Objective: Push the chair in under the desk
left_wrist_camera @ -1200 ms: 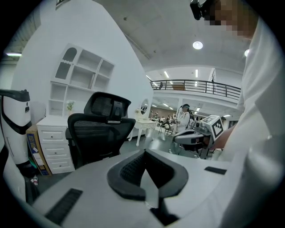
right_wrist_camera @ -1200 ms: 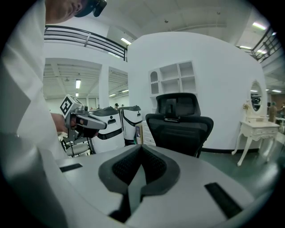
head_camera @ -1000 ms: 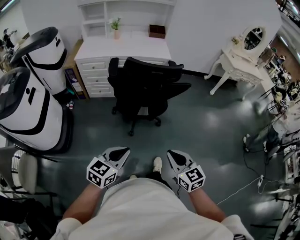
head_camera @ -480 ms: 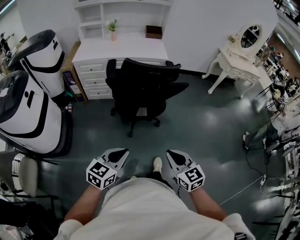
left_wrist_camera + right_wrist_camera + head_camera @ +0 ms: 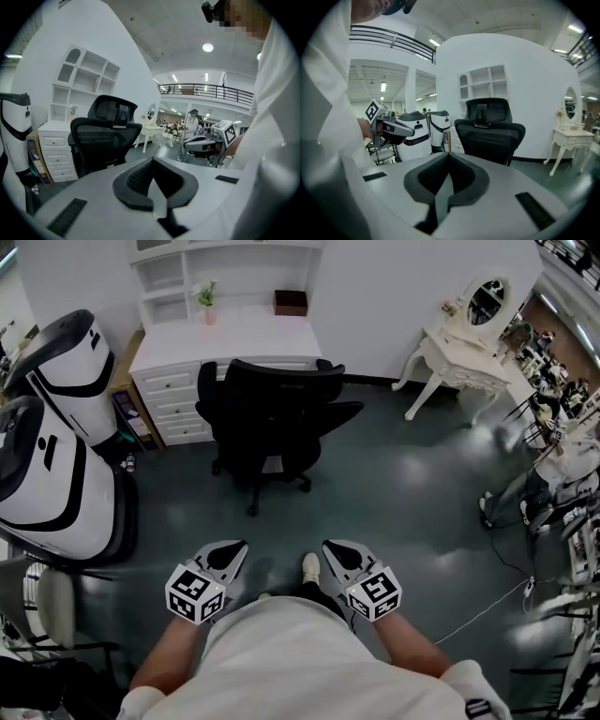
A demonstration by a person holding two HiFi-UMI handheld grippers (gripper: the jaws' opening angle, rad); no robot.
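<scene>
A black mesh office chair (image 5: 272,418) stands on the dark floor, pulled out from the white desk (image 5: 230,338) against the far wall, its back toward me. The chair (image 5: 105,138) fills the middle of the left gripper view, and the chair (image 5: 490,131) also faces the right gripper. My left gripper (image 5: 228,556) and right gripper (image 5: 336,555) hang close to my waist, well short of the chair. Both are shut and hold nothing. Each gripper view shows the other gripper off to the side.
Two large white and black machines (image 5: 47,456) stand at the left. A white vanity table with an oval mirror (image 5: 464,343) is at the back right. Cables and stands (image 5: 562,549) crowd the right edge. A small plant (image 5: 208,298) and a brown box (image 5: 291,302) sit on the desk.
The whole head view has shifted left and slightly down, so the chair and desk sit further left. Both grippers stay shut near my waist.
</scene>
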